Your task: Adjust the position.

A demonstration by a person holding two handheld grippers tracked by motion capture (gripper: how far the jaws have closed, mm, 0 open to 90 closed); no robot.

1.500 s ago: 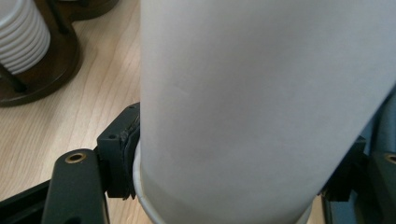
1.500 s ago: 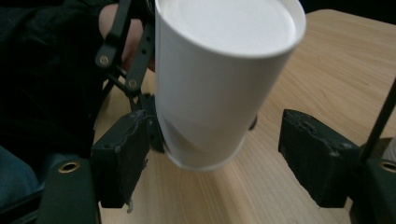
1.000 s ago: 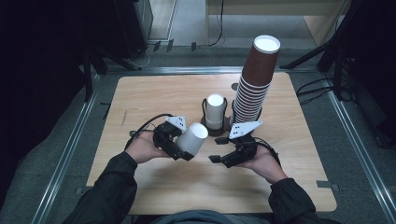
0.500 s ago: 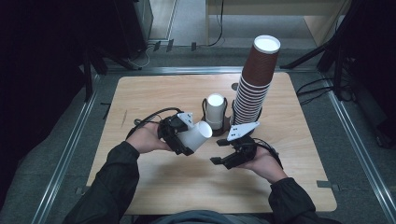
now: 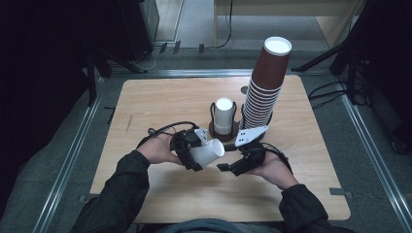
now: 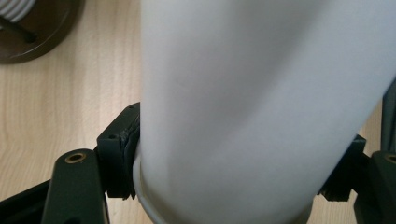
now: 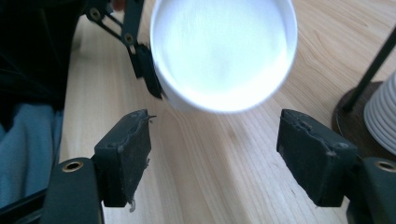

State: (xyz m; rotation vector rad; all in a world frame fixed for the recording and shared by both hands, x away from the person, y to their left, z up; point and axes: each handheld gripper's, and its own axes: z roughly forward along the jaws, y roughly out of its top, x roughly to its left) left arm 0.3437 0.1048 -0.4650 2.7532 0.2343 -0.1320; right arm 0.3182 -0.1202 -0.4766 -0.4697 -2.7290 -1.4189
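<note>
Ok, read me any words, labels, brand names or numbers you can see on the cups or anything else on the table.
None: no text can be read.
White cup in the left gripper: plain, no print.
Brown cup stack: no print visible.
White cups in the holder: no print visible.
Grey plate on the right gripper: no marking.

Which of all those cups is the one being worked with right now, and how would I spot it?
Start at the wooden table and find the tall brown cup stack at its back right. In front of it, near the person's hands, the left tongs clamp a white cup. Unlike the upright white cups in the holder, it lies tipped sideways off the table, its open mouth toward the open right tongs.
</note>
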